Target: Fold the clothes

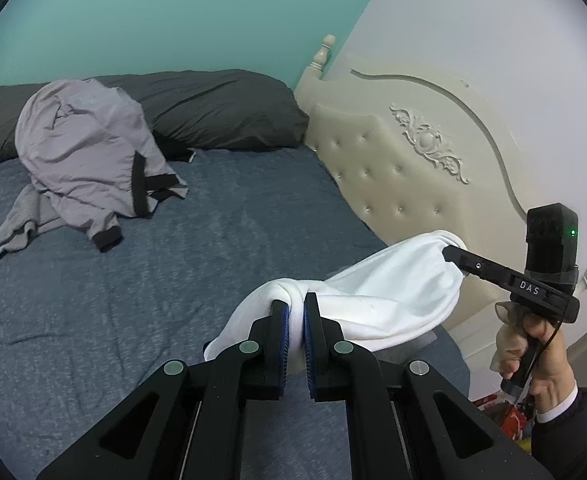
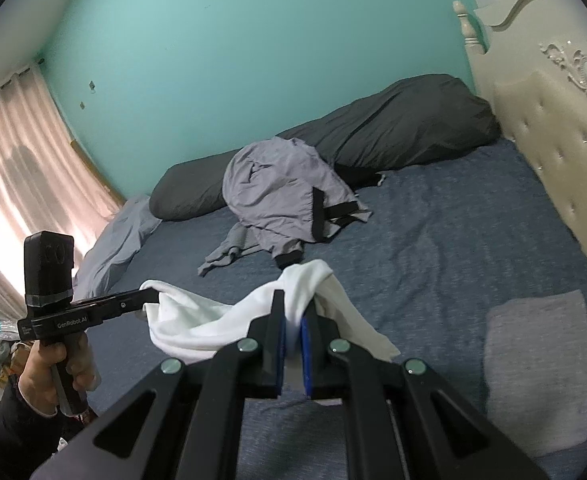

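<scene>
- Left tool [image 1: 295, 308] pinches the white garment [image 1: 393, 292], its fingertips buried in cloth.
- Right tool [image 2: 295, 312] pinches it too.
- A lilac jacket [image 2: 281, 196] hides part of the dark pillow [image 2: 405, 120].

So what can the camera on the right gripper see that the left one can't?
Only the right wrist view shows the pink curtain and a folded grey cloth lying on the bed. Only the left wrist view shows the headboard's whole carved flourish. Both show the white garment clamped by both grippers, the lilac jacket and dark pillows.
</scene>
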